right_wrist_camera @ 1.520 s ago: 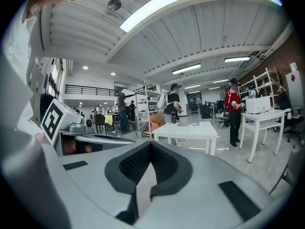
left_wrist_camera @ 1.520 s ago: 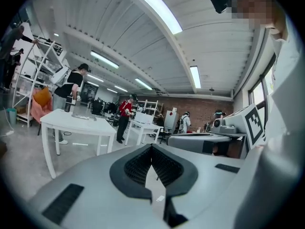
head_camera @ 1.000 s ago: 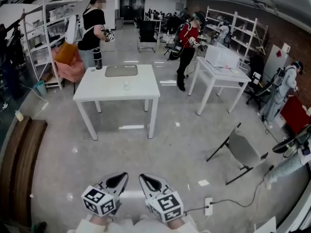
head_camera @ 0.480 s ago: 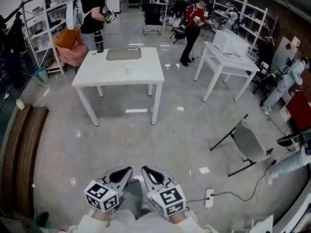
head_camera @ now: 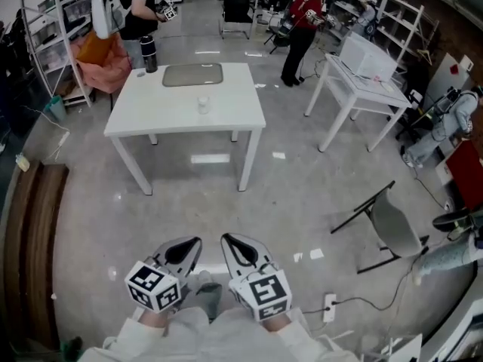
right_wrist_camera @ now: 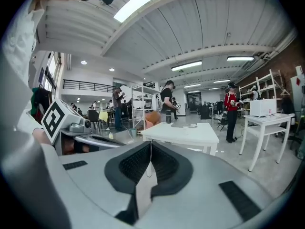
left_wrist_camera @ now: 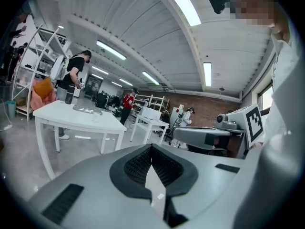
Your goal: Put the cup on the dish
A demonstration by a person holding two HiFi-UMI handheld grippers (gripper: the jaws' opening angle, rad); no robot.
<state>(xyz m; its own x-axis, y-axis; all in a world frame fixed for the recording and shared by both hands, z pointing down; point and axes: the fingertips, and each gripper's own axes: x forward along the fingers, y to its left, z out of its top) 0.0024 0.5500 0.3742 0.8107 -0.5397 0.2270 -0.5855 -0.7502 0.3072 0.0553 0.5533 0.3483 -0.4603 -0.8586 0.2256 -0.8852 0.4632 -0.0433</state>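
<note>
The left tool [left_wrist_camera: 151, 149] has its jaws pressed together with nothing between them. The right tool [right_wrist_camera: 150, 149] is likewise closed tight and empty. In the head view both sit side by side at the bottom centre of the frame, held low in front of the person above the grey floor [head_camera: 287, 202]. They point towards the white worktop [head_camera: 151, 119] in the upper middle of the frame and are well apart from it.

The cup [head_camera: 202, 105], small and clear, stands upright near the middle of that worktop. The dish [head_camera: 193, 75], flat and grey, lies on the far part of the same worktop, near the cup but not touching it. A dark bottle [head_camera: 149, 53] stands at the worktop's upper-left corner, close to a person in black [head_camera: 134, 4] at the top left of the frame.

By these pictures, no part of the task is done: the cup is neither gripped nor on the dish, and neither tool is within reach of it. Everything is left to do. The person must close the gap to the worktop, spread one tool's jaws and take the cup. The cup then has to be carried the short way to the dish, set down on it and released.
</note>
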